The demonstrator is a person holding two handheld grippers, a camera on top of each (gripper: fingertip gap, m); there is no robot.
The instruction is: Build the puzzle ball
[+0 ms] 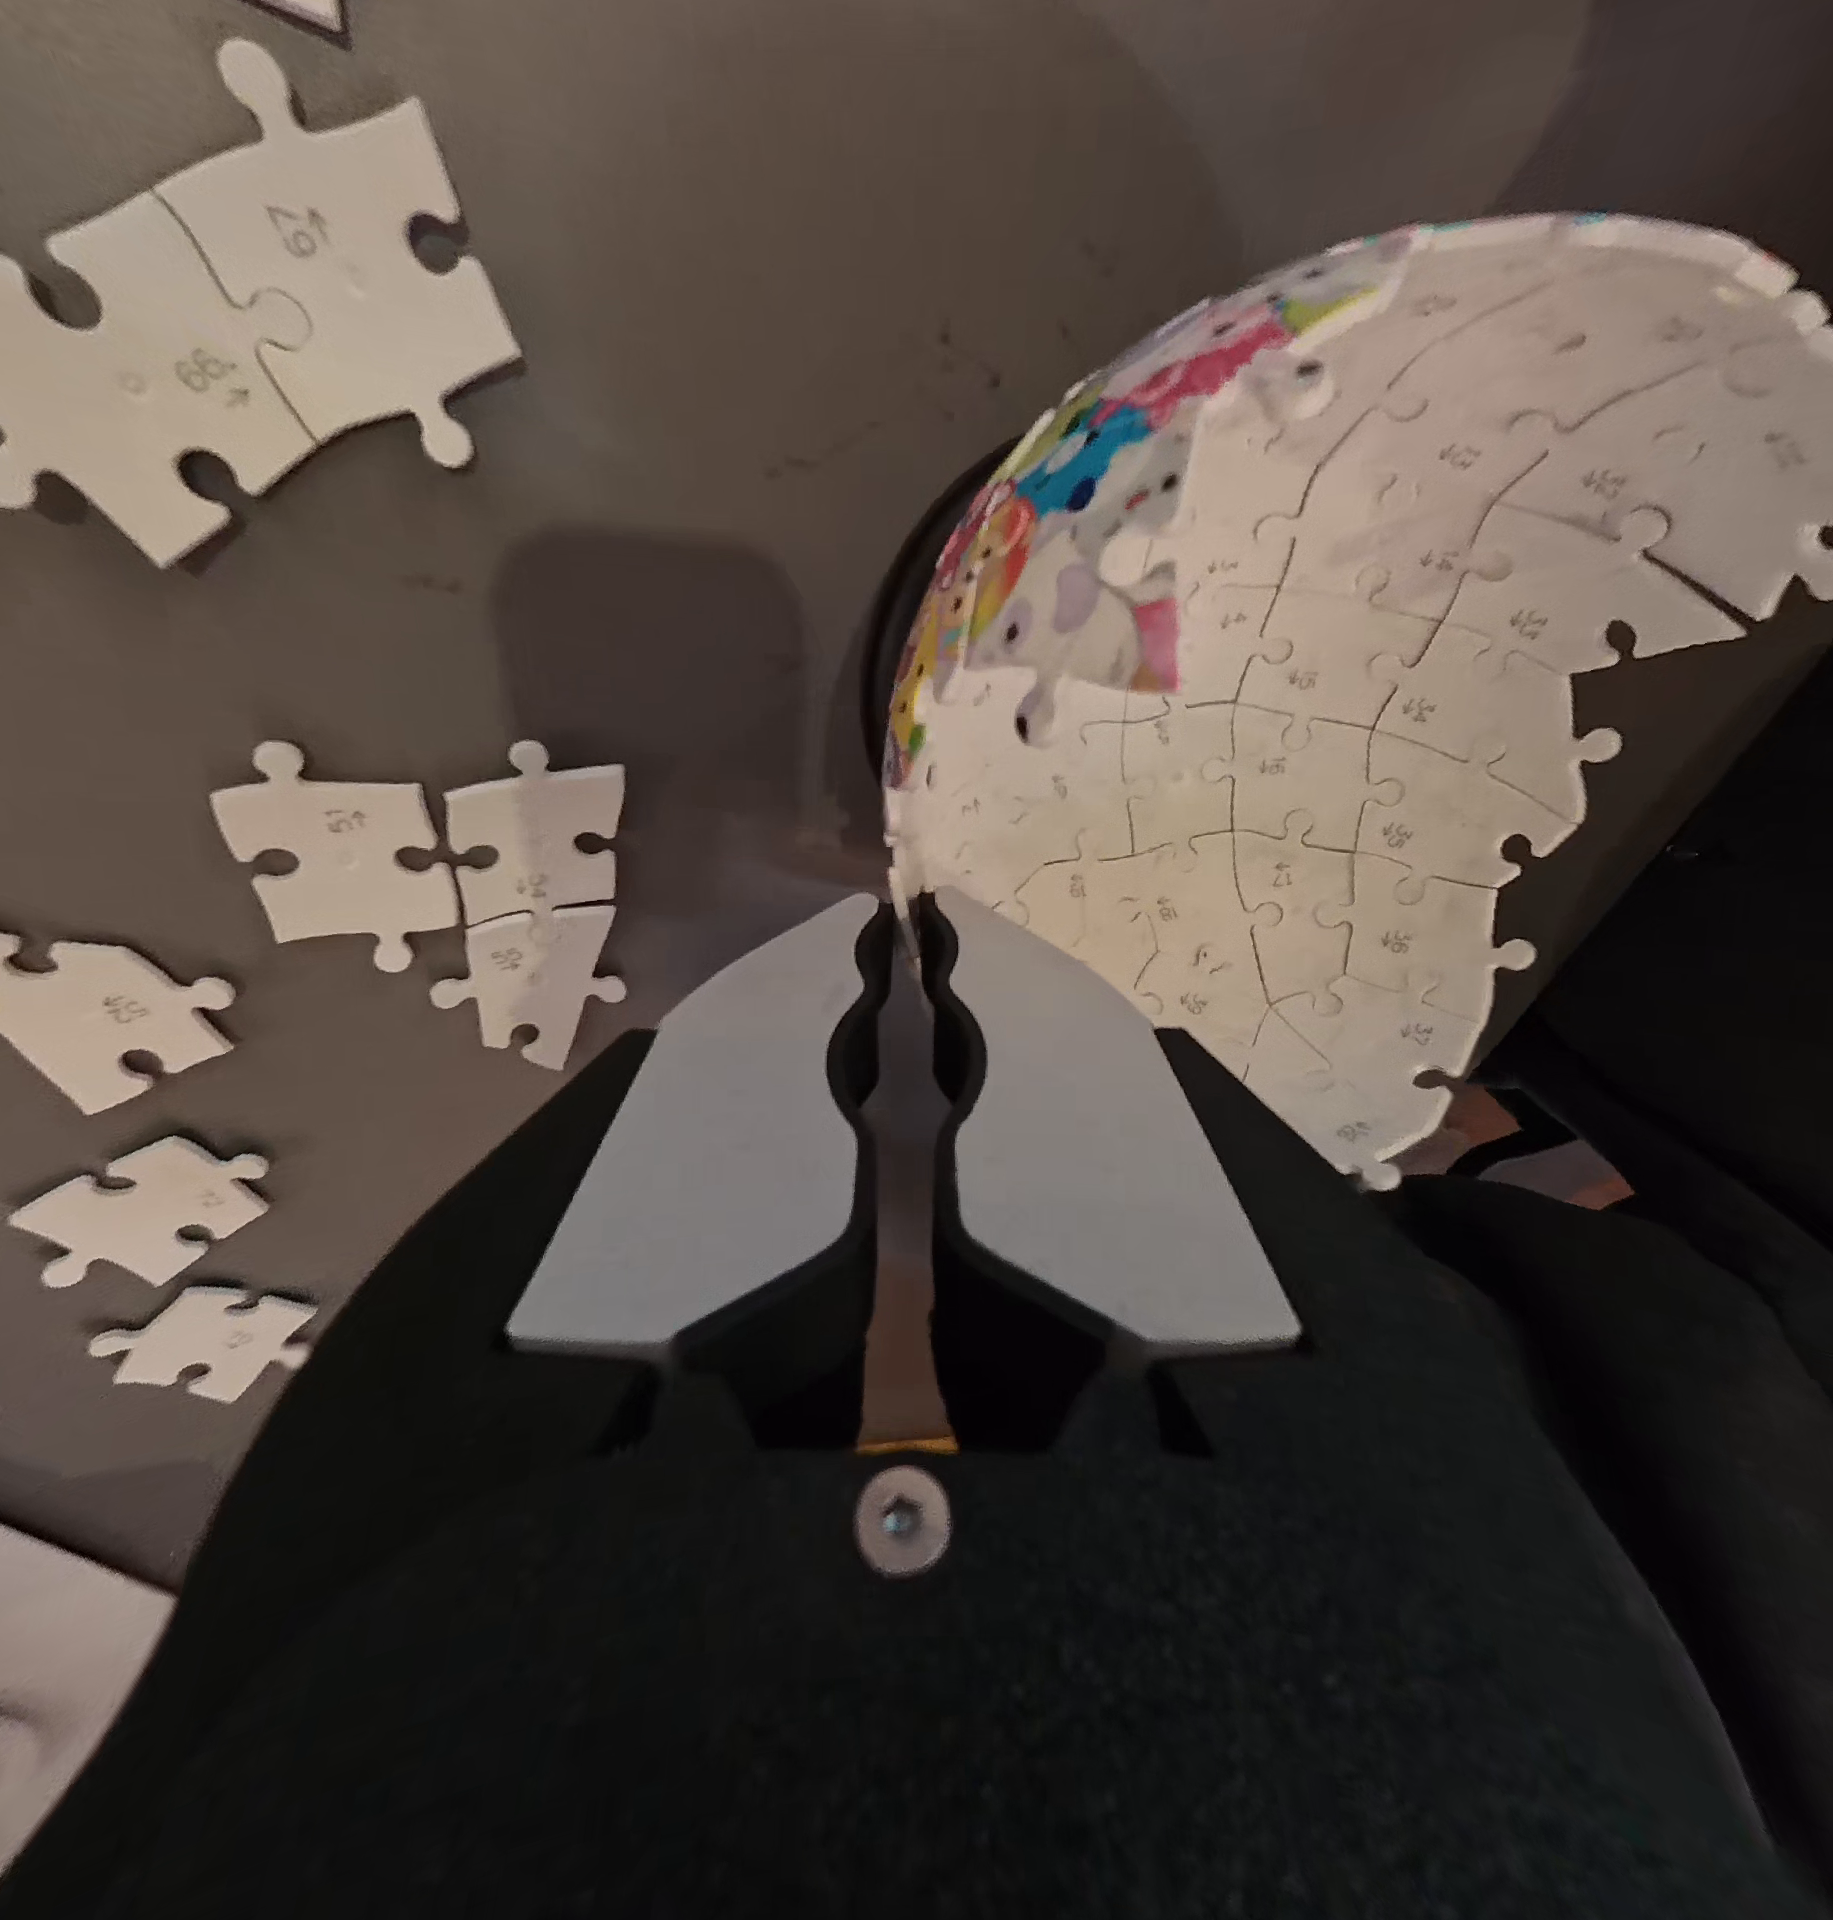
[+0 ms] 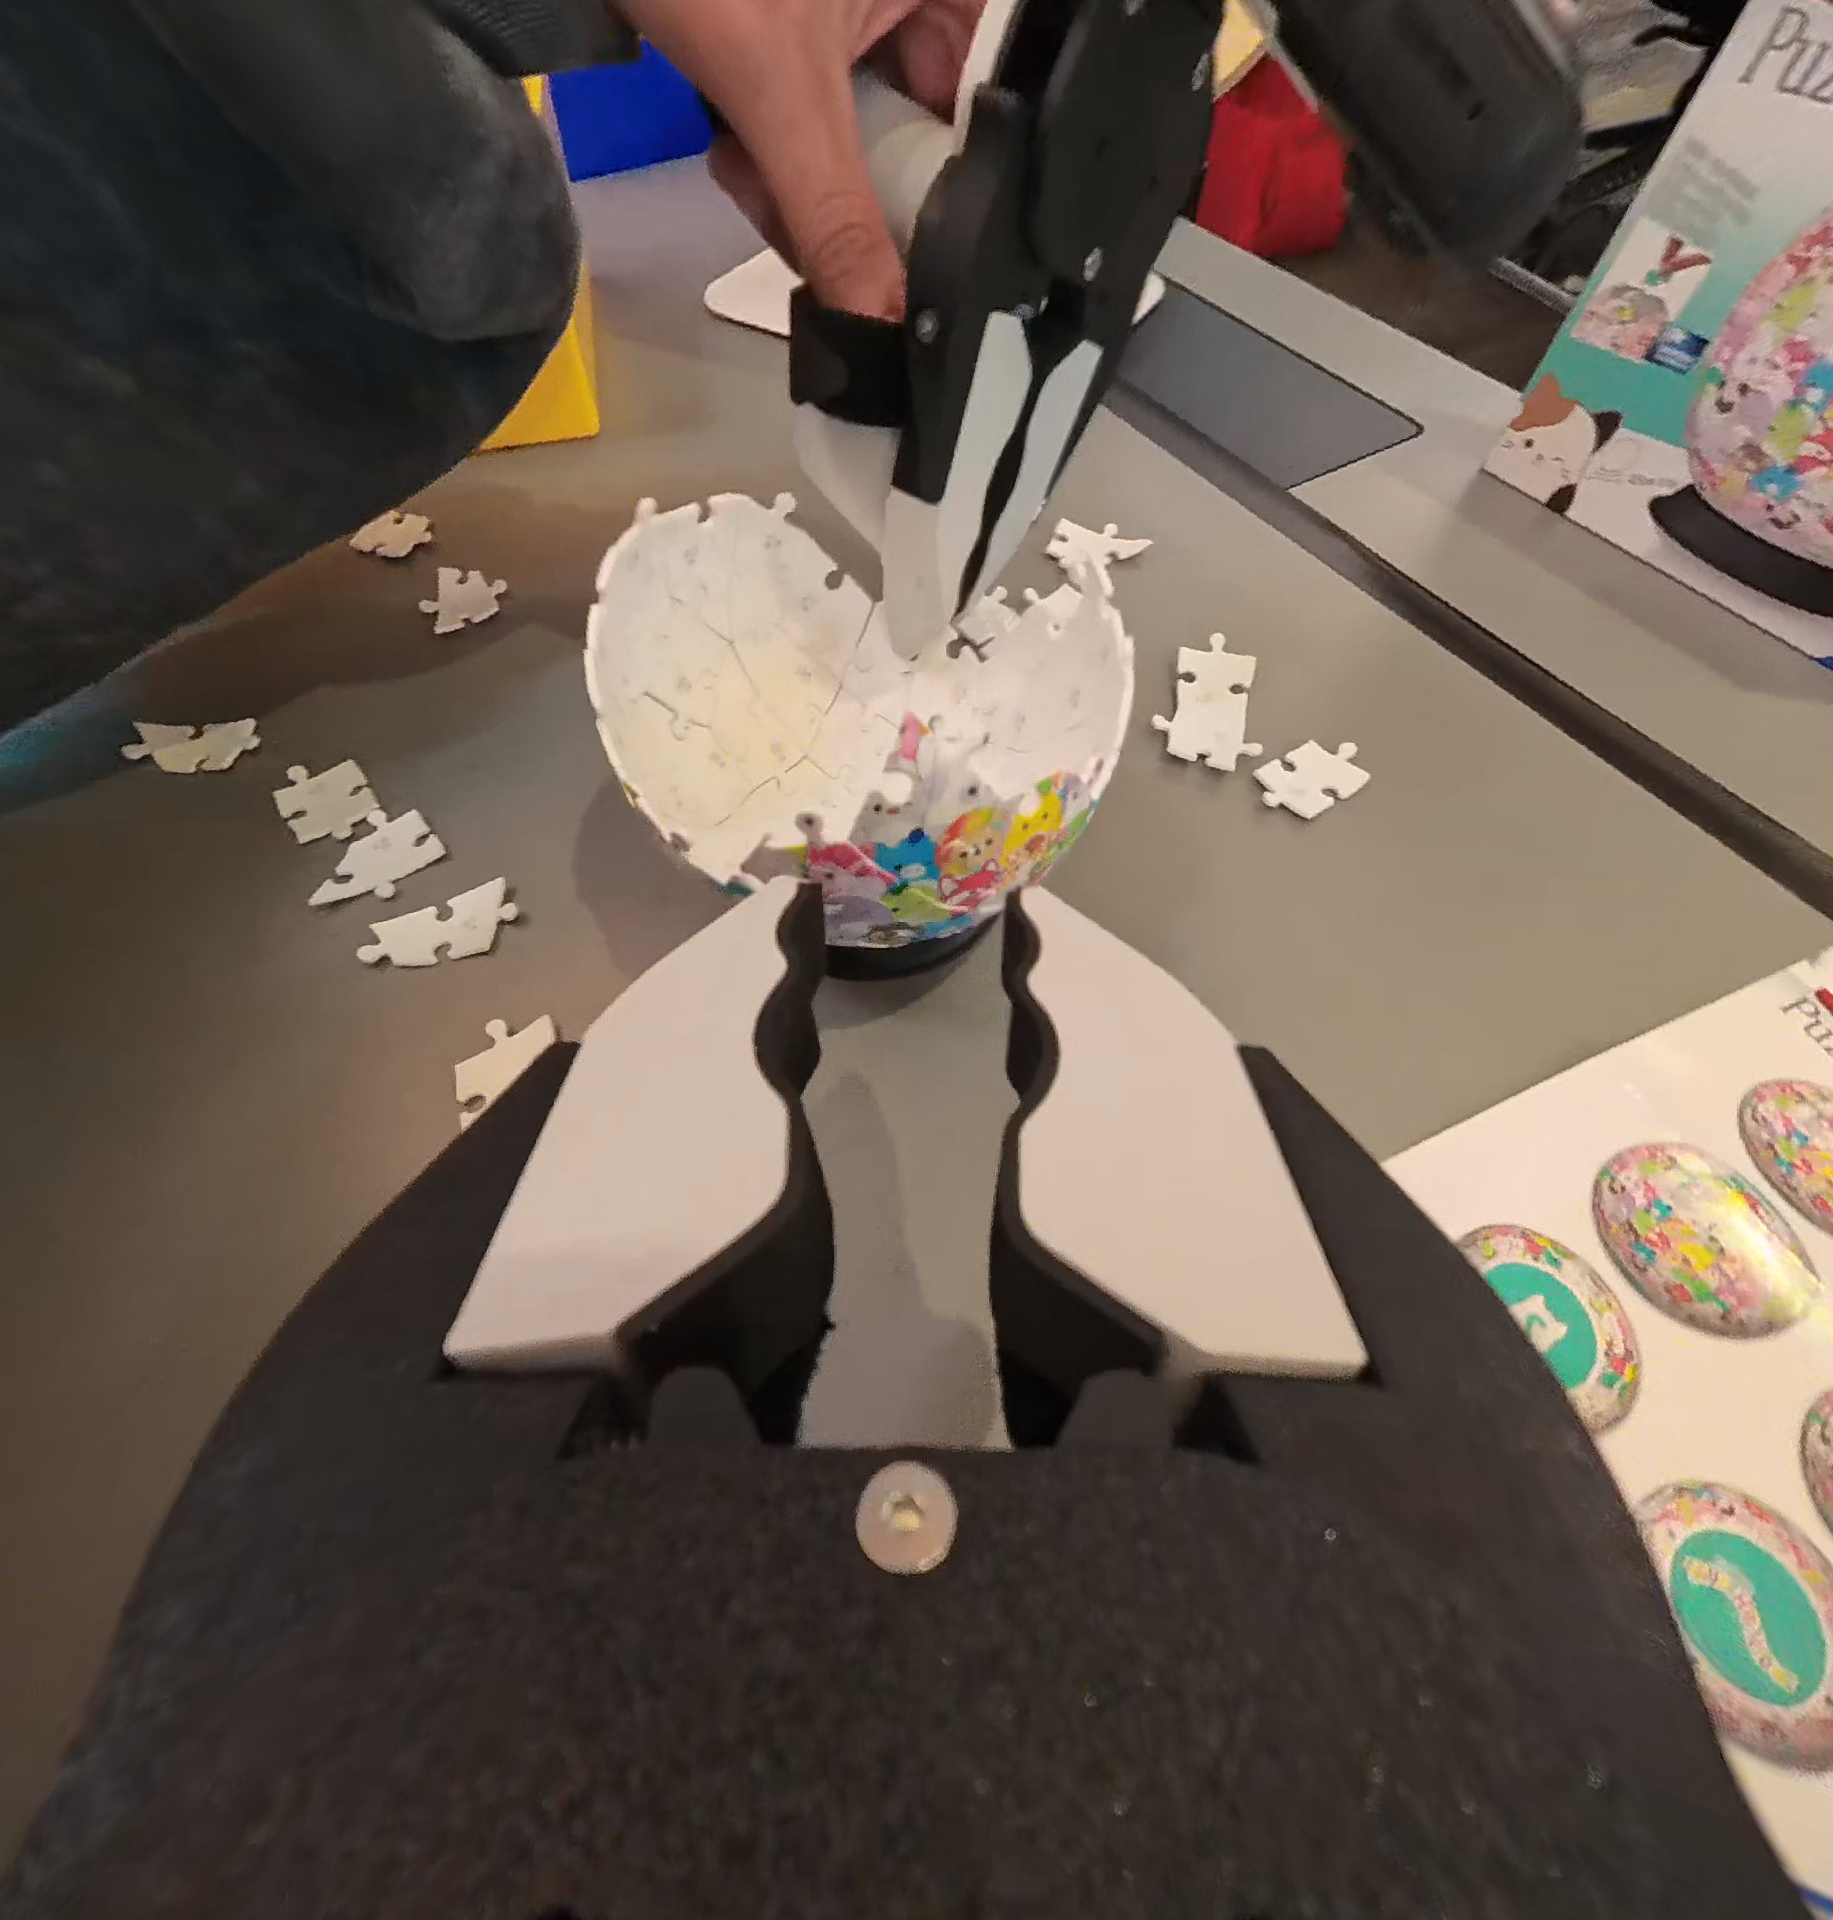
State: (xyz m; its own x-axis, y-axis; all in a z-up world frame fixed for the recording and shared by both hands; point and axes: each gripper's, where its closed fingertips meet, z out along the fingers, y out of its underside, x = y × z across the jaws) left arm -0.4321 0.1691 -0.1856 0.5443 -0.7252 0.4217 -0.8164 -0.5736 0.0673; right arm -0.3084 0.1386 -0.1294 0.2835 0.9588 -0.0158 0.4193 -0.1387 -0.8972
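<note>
Right hand-held gripper (image 2: 910, 909) nearest, jaws apart, empty, hovering just before half-built puzzle ball (image 2: 860, 748). Ball sits on dark stand (image 2: 896, 956) mid grey surface (image 2: 1359, 935), white inner side showing, colourful print low. Left hand-held gripper (image 2: 948, 613) reaches down from above, jaws pinched on ball's jagged rim. Loose white puzzle pieces (image 2: 403, 842) scattered around. Puzzle box (image 2: 1722, 312) far right.

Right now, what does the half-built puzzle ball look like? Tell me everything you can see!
The puzzle ball is an open, unfinished shell of curved interlocking pieces, white and numbered inside, with bright cartoon animals outside. Its rim is jagged with knobs and gaps. It sits upright on a small black stand on the grey table. The left gripper pinches its rim with nearly closed jaws. The open right gripper waits in front.
</note>
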